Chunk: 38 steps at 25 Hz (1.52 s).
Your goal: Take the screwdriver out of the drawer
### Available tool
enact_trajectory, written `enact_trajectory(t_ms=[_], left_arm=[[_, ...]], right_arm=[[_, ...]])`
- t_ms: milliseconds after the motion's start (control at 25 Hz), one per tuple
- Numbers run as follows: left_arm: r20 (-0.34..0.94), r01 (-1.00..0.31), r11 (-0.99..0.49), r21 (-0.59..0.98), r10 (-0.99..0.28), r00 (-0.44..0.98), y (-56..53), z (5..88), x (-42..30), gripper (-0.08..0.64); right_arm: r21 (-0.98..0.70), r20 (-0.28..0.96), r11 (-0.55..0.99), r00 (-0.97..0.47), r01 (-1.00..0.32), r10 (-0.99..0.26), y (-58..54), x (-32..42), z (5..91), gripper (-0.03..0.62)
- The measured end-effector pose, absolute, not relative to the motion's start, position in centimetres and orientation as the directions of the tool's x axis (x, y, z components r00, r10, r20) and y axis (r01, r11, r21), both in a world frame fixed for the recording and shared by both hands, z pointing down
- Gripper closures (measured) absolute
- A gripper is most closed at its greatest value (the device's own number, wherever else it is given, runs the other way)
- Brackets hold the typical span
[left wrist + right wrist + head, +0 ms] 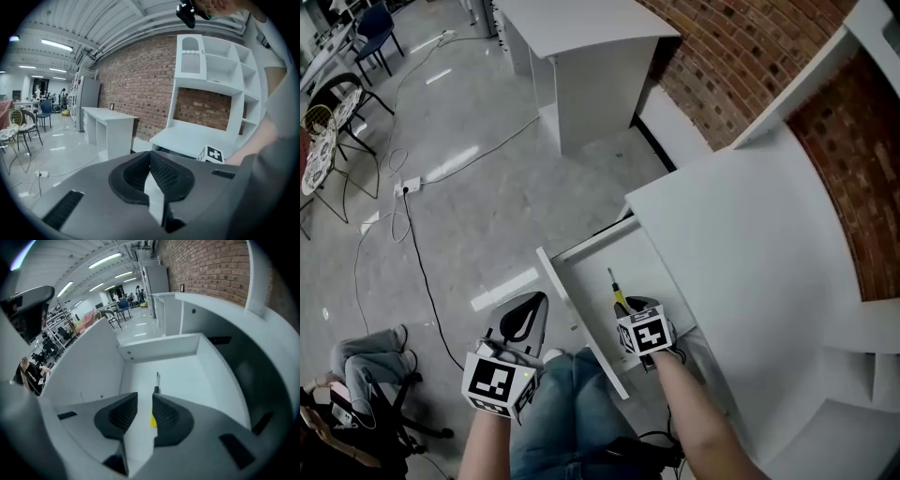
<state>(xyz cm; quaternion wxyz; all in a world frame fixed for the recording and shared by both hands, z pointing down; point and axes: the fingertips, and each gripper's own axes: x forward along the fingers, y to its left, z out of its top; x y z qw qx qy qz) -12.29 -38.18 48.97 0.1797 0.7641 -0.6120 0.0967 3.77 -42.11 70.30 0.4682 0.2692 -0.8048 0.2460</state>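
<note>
Beyond both grippers spreads a glossy grey floor, and past the right gripper rises a rough red brick wall. A smooth, flat white desk top lies just beside the right gripper on its right. Its shallow, box-shaped white drawer stands pulled out directly under that gripper, with plain matte walls all round.

The left gripper hangs outside the drawer, left of its front panel and over the person's blue denim knee. Its grey shell tapers to two black ribbed pads whose tips meet, with nothing between them.

The right gripper points steeply down into the drawer. Its black ribbed pads stand clearly apart and grip nothing.

The screwdriver lies flat on the drawer floor straight below this gripper. Its yellow handle shows in the gap, close against the right-hand pad. A black collar and a thin metal shaft run out past the fingertips toward the drawer's far wall. Whether the pad touches the handle cannot be told.
</note>
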Motion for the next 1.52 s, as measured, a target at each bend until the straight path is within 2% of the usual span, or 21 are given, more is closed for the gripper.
enact_trajectory(t_ms=[360,840,1160,1520], left_arm=[[0.406,-0.969,-0.175,0.175,-0.884,0.233,-38.3,53.4,-13.4,0.546],[0.422,-0.969,-0.167,0.185,-0.877,0.231,-36.8,53.7,-13.5,0.546],[0.364,-0.966,-0.207,0.157,-0.897,0.251,-37.8,49.8,-12.4,0.546],[0.276,-0.955,-0.268,0.130,-0.915,0.294,-39.3,42.7,-10.4,0.546]], right_arm=[[-0.106,0.940,0.745,-0.310,-0.659,-0.140,-44.0,3.5,79.1,0.485],[-0.049,0.949,0.745,-0.263,-0.665,-0.172,-44.2,3.6,79.4,0.518],[-0.060,0.894,0.736,-0.364,-0.675,-0.261,-44.5,2.9,71.3,0.518],[-0.011,0.753,0.716,-0.476,-0.698,-0.453,-44.2,2.9,56.8,0.518]])
